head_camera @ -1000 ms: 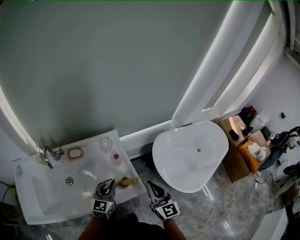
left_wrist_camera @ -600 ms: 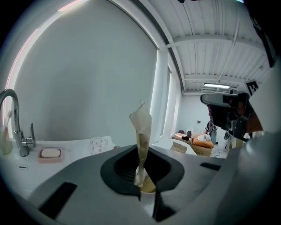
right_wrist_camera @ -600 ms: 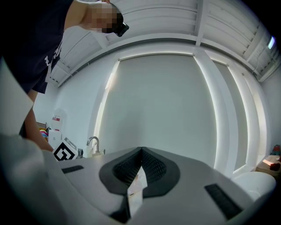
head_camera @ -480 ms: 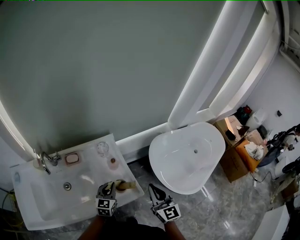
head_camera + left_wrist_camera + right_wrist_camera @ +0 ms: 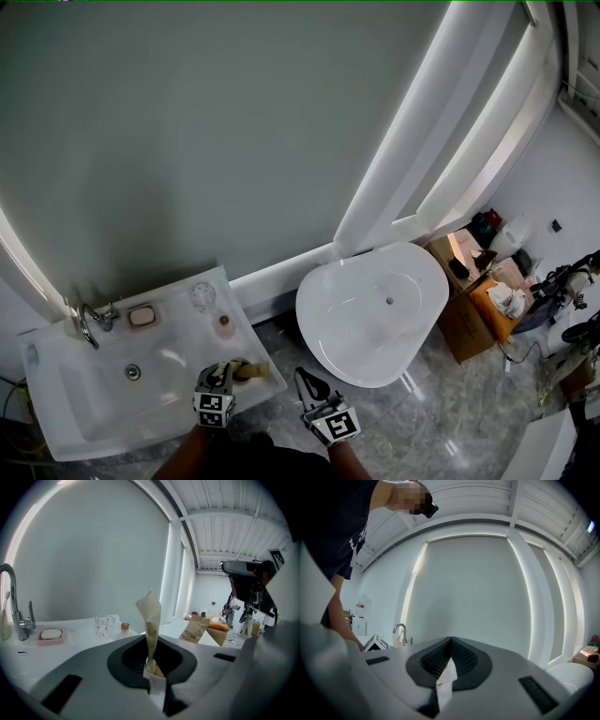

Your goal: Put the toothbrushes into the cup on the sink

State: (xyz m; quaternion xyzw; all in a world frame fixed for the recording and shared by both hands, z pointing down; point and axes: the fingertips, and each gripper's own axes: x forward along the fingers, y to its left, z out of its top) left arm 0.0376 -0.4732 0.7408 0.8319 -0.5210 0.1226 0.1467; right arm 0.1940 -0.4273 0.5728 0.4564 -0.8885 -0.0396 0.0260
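One broad white ceramic sink (image 5: 84,412) carries everything we need. The left gripper (image 5: 151,660) hangs over its front right corner, and the right gripper (image 5: 450,651) is off the sink's edge beside it. The right gripper's jaws are pressed together with nothing of the task between them. The left gripper's jaws are clamped low on a tan paper toothbrush wrapper (image 5: 150,616), which stands upright with a ragged, torn-looking top.

A brown card toothbrush box (image 5: 193,631) stands to the right beyond it. The small clear glass cup (image 5: 104,626) waits at the back of the sink, well apart from the wrapper.

We judge the wrapper light and limp, likely to fold above the grip. We cannot tell whether a brush is inside. A low hold, where any stiff handle would sit, seems best. The glass looks light enough to tip.
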